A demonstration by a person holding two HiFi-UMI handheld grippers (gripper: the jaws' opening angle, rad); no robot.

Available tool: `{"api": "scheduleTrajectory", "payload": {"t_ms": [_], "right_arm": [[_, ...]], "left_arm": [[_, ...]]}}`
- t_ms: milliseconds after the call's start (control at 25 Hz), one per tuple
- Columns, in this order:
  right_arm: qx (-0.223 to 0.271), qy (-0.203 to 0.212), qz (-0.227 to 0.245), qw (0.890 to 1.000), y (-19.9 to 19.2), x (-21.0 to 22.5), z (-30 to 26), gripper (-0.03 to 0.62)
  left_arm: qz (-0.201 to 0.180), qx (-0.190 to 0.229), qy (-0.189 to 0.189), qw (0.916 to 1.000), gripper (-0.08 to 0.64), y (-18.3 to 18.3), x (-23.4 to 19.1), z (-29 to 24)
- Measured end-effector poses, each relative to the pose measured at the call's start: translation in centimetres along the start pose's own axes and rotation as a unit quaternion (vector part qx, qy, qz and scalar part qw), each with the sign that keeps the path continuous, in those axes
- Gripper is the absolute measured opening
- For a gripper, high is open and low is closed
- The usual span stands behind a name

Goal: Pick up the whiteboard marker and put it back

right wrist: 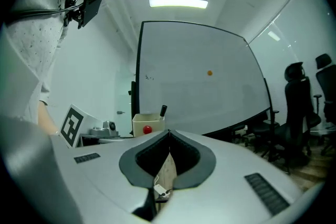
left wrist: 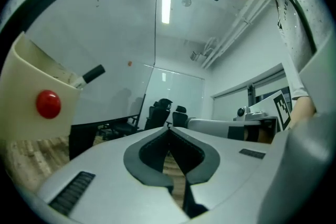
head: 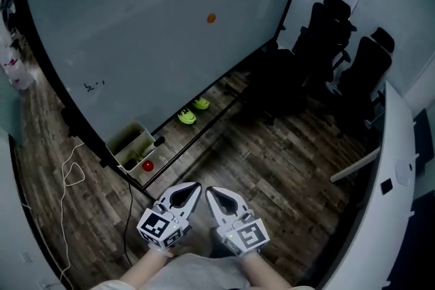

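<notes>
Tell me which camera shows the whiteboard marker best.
Left gripper view: the whiteboard marker looms large, poking from the cream holder. Right gripper view shows the whiteboard marker small; head view, only its dark tip.

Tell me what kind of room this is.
Likely an office meeting room: a big whiteboard, black office chairs beside it, and a box with a marker at the board's foot.

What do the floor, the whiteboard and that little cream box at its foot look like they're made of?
Floor: wood or wood-look planks, matte, with visible grain and plank seams.
Whiteboard: a smooth, glossy white panel, faintly reflective, in a dark frame. Whether it is steel or laminate I can't tell.
Box: probably plastic, with plain cream walls that look thin and even.
</notes>
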State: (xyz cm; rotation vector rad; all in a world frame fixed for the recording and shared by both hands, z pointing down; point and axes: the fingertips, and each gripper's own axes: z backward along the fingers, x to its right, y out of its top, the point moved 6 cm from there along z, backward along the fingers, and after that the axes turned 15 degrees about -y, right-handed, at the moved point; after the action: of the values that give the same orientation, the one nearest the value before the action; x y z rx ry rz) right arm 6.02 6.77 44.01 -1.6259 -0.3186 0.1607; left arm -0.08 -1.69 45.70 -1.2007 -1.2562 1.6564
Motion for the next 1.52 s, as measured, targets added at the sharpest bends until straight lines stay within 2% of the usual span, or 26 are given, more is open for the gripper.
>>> {"api": "scheduleTrajectory", "payload": {"t_ms": [120, 280, 440, 720, 1000, 1200, 1520], "right_arm": [[-0.013, 0.057, 0.009, 0.998, 0.3, 0.4, -2.5, 0.018], [-0.009, 0.124, 0.018, 0.992, 1.4, 1.2, -5.3, 0.018], [0.017, 0.197, 0.008, 0.98, 2.0, 1.0, -7.0, 0.018], [0.005, 0.289, 0.0, 0.957, 2.0, 0.9, -8.0, 0.018], [0.008, 0.353, -0.007, 0.936, 2.1, 1.0, -8.5, 0.018], [0.002, 0.378, -0.014, 0.926, 1.2, 1.2, -8.7, 0.018], [0.011, 0.384, 0.007, 0.923, 1.4, 0.6, -10.5, 0.018]], "left_arm": [[-0.001, 0.013, 0.06, 0.9981, 0.015, 0.3, -1.4, 0.6], [-0.017, 0.031, 0.118, 0.9924, 0.015, 1.1, -2.5, 0.2], [-0.023, 0.041, 0.174, 0.9836, 0.015, 1.6, -2.6, -0.1], [-0.035, 0.052, 0.253, 0.9654, 0.015, 1.7, -2.0, 0.1], [-0.033, 0.078, 0.337, 0.9378, 0.015, 1.6, -1.0, 0.8], [-0.037, 0.078, 0.376, 0.9228, 0.015, 0.8, -0.5, 1.3], [-0.044, 0.082, 0.403, 0.9107, 0.015, 1.4, -1.5, 2.5]]}}
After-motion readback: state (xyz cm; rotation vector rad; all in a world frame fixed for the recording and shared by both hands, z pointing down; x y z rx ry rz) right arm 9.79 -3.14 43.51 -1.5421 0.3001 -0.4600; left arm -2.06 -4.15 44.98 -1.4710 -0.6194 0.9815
